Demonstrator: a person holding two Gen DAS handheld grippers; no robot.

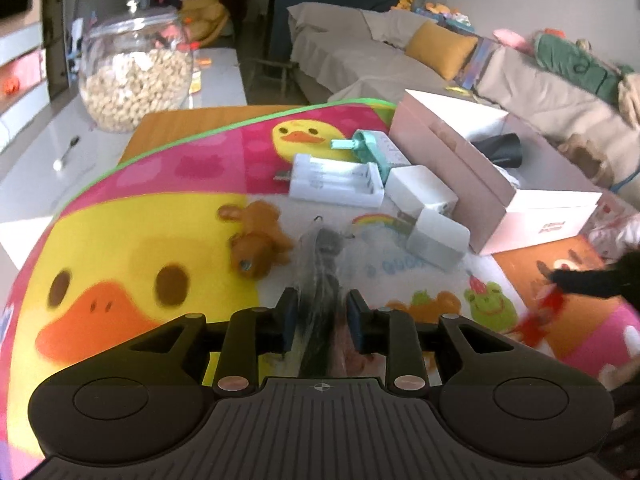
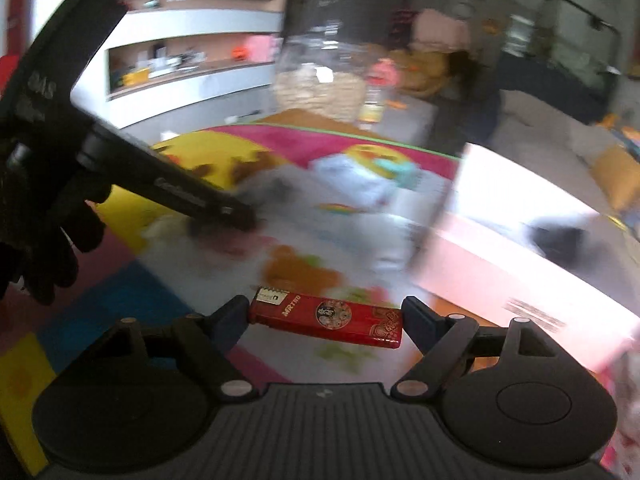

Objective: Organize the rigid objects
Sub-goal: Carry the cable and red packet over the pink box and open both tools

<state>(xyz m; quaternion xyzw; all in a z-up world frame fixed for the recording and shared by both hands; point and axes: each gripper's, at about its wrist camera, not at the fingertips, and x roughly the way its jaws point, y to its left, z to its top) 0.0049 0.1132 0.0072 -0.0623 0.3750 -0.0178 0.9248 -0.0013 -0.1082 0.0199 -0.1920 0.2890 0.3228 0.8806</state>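
My left gripper (image 1: 322,312) is shut on a clear plastic bag with a dark item inside (image 1: 322,256), held just above the cartoon play mat (image 1: 120,232). My right gripper (image 2: 324,312) is shut on a red lighter (image 2: 328,318), held crosswise between its fingers. An open pink-and-white box (image 1: 492,184) with a dark object inside stands at the right; it shows blurred in the right wrist view (image 2: 500,248). On the mat lie a white battery charger (image 1: 336,184), two white power adapters (image 1: 424,192), a teal plug (image 1: 368,146) and a brown plush toy (image 1: 258,240).
A glass jar of nuts (image 1: 134,76) stands on the white counter at back left, with a spoon (image 1: 66,154) near it. A sofa with a yellow cushion (image 1: 440,50) runs behind the box. The left tool and gloved hand (image 2: 60,152) fill the left of the right wrist view.
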